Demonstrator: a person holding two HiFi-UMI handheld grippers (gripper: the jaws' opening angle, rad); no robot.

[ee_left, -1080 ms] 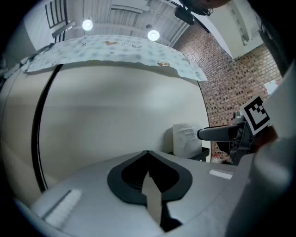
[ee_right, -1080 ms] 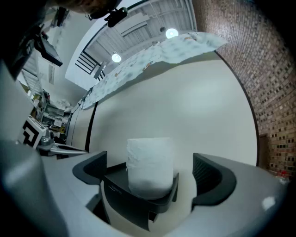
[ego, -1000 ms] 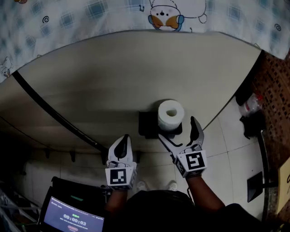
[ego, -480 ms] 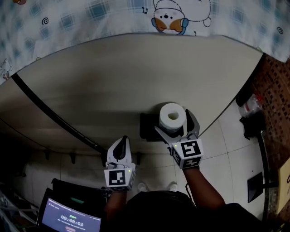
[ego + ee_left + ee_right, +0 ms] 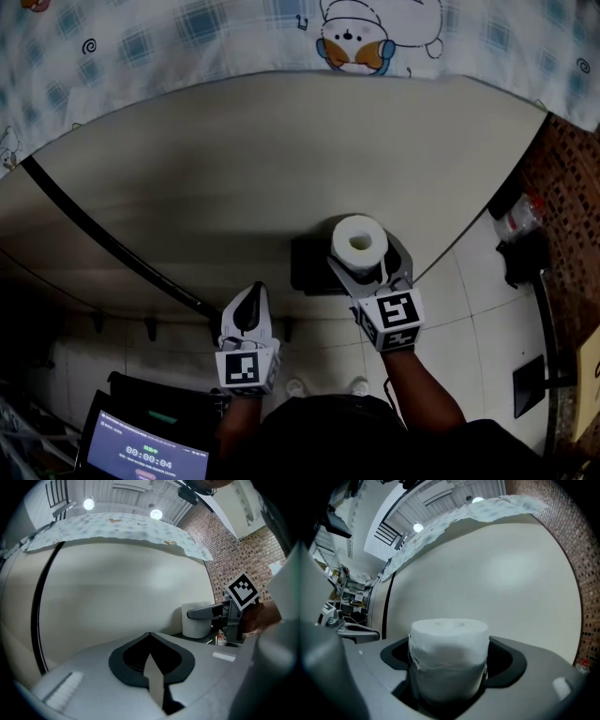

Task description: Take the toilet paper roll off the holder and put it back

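The white toilet paper roll (image 5: 358, 242) stands upright on a black holder (image 5: 307, 267) fixed to the beige wall. My right gripper (image 5: 366, 255) has its jaws on either side of the roll and they are closing, touching its sides. In the right gripper view the roll (image 5: 449, 653) fills the gap between the grey jaws. My left gripper (image 5: 251, 295) hangs shut and empty to the left of the holder, below it in the view, clear of it. From the left gripper view the roll (image 5: 194, 620) shows to the right with a right-gripper finger (image 5: 206, 613) across it.
A black bar (image 5: 103, 234) runs slantwise across the wall at left. A patterned cloth (image 5: 281, 37) hangs above. A laptop screen (image 5: 141, 455) sits at lower left. A bottle (image 5: 518, 216) and dark items stand on the tiled floor (image 5: 469, 309) at right.
My right gripper has moved forward from just short of the roll until its jaws are round it, and the jaws have narrowed onto it. The left gripper has stayed put.
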